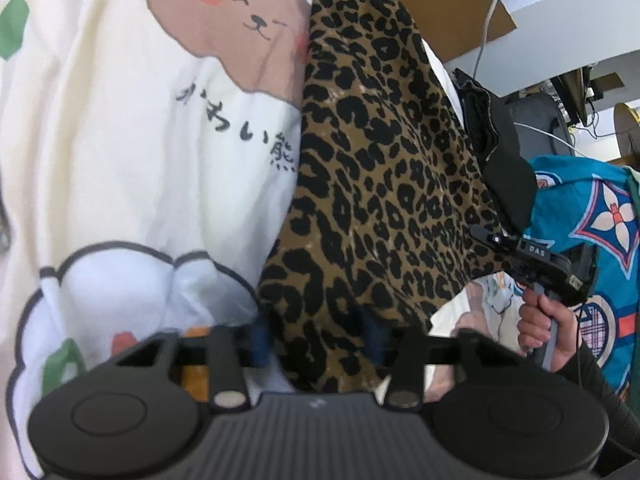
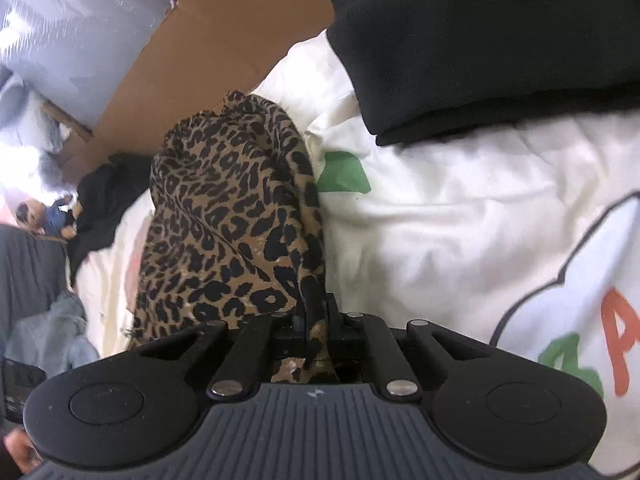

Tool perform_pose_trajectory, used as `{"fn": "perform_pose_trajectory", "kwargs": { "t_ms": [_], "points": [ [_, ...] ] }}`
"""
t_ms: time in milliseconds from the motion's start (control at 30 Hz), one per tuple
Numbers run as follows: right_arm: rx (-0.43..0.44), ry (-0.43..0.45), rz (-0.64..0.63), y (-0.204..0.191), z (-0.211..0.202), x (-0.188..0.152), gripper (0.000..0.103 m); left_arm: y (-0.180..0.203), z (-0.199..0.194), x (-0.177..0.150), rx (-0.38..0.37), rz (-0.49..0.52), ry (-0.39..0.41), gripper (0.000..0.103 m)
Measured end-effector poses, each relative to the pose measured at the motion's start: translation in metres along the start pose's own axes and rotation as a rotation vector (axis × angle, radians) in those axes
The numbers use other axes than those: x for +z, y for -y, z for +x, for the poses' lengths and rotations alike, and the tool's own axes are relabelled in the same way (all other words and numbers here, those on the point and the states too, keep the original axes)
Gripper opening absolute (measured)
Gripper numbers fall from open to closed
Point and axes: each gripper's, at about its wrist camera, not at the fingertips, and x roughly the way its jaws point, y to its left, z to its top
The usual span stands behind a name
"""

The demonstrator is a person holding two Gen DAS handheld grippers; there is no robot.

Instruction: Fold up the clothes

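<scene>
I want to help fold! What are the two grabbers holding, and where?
The right gripper pinches an edge fold of the leopard cloth. The left gripper has the cloth's lower end between its fingers, but whether it grips cannot be told.

A white printed bedcover (image 2: 460, 208) carries everything. Ahead of the right gripper (image 2: 316, 320), the leopard-print garment (image 2: 228, 216) lies on it; a folded black garment (image 2: 480, 48) rests farther ahead, to that gripper's right.

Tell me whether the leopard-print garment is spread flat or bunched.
Bunched: the leopard-print garment hangs in gathered folds over the white bedding, one edge pinched in the right gripper.
</scene>
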Motion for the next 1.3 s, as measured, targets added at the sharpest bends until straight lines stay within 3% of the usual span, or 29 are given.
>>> {"fn": "perform_pose_trajectory", "kwargs": {
  "t_ms": [67,233,467,700,900,1033,1300],
  "points": [
    [0.005,0.002,0.019,0.002,-0.001,-0.001,0.003,-0.002,0.001,-0.002,0.004,-0.007,0.001,0.010],
    [0.018,-0.001,0.061,0.003,-0.003,0.003,0.003,0.002,-0.011,-0.001,-0.023,-0.017,0.023,0.006],
    [0.096,-0.002,0.145,-0.005,-0.025,0.016,0.003,0.014,-0.050,0.010,-0.075,0.021,0.046,0.005],
    [0.106,-0.064,0.157,-0.013,-0.029,0.007,0.003,0.012,-0.074,0.015,-0.062,0.041,0.036,0.005],
    [0.051,-0.144,0.136,-0.012,-0.012,-0.011,0.004,-0.006,-0.055,0.010,0.032,0.026,-0.030,0.006],
    [-0.025,-0.178,0.125,-0.008,-0.008,-0.012,0.013,-0.011,-0.047,0.013,0.129,0.018,-0.089,0.019],
    [-0.020,-0.139,0.102,-0.006,-0.031,-0.003,0.013,-0.009,-0.076,0.026,0.201,0.049,-0.047,0.026]
  ]
}}
